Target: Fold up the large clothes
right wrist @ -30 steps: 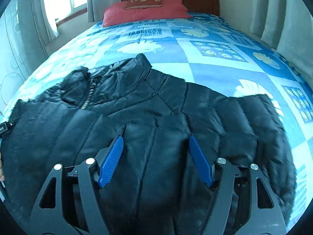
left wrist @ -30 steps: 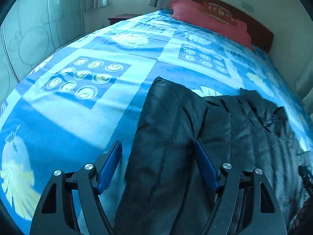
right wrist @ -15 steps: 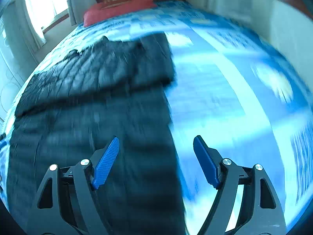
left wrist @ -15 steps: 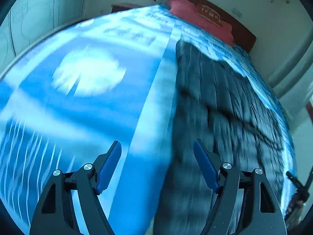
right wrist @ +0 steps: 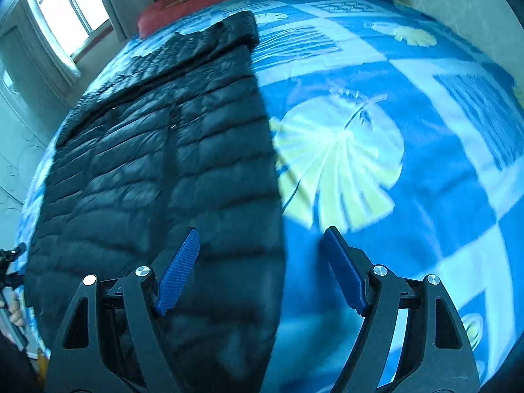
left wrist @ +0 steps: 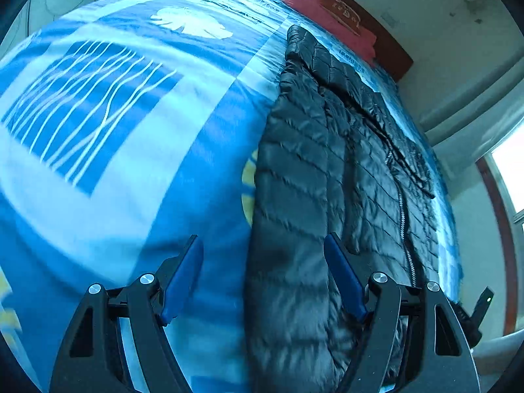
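Note:
A black quilted puffer jacket (left wrist: 311,170) lies flat on the bed, zip up, sleeves folded in across its upper part. It also shows in the right wrist view (right wrist: 157,163). My left gripper (left wrist: 262,245) is open and empty, low over the jacket's left bottom edge, with the edge running between its blue fingers (left wrist: 342,275). My right gripper (right wrist: 262,239) is open and empty over the jacket's right bottom edge, which also runs between its fingers (right wrist: 178,271).
The bed is covered with a blue patterned blanket (left wrist: 98,114), also seen in the right wrist view (right wrist: 393,131). A red pillow (right wrist: 186,3) and a wooden headboard (left wrist: 386,42) lie at the far end. A window (right wrist: 68,6) is at the left.
Both grippers have moved back from the jacket's upper part to its bottom corners, left to the left edge, right to the right edge. Both stay open.

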A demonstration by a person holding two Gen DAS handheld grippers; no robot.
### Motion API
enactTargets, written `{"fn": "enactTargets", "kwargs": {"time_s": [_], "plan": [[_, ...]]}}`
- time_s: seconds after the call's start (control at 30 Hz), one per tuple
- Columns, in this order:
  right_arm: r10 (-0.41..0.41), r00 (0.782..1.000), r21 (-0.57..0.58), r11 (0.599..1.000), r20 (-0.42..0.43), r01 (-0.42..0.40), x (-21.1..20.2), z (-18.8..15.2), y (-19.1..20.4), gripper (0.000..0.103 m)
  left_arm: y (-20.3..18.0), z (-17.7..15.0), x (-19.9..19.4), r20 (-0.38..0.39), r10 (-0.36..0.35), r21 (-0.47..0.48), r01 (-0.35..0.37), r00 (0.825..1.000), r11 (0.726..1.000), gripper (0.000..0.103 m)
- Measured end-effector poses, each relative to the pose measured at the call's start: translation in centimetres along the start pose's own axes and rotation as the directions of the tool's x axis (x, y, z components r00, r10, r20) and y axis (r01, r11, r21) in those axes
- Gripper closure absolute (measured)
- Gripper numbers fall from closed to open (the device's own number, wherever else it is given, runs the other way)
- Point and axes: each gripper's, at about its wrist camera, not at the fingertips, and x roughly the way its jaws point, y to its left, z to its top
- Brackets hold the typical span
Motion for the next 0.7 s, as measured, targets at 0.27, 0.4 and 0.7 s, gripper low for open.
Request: {"fn": "enactTargets", "kwargs": {"time_s": [0.27, 0.4, 0.7], "plan": [[0.065, 0.998, -0.044, 0.997, 0.005, -0.065, -1.6, -2.3, 1.3, 0.035, -1.3, -2.2, -0.4, -0.018, -0.03, 0.045, 0.03, 0.999, 0.999, 0.028], [0.088, 0.996, -0.042, 0.995, -0.007, -0.088, -2.0, -2.8, 1.4, 0.045, -1.5, -2.9, -0.4, -0.033, -0.054, 0.053, 0.056, 0.998, 0.997, 0.03], [0.146, 0.989, -0.018, 0.989, -0.019, -0.147, -2.5, -3.4, 1.0, 0.058, -1.5, -3.9, -1.0, -0.043, -0.076, 0.049, 0.078, 0.996, 0.996, 0.049]]}}
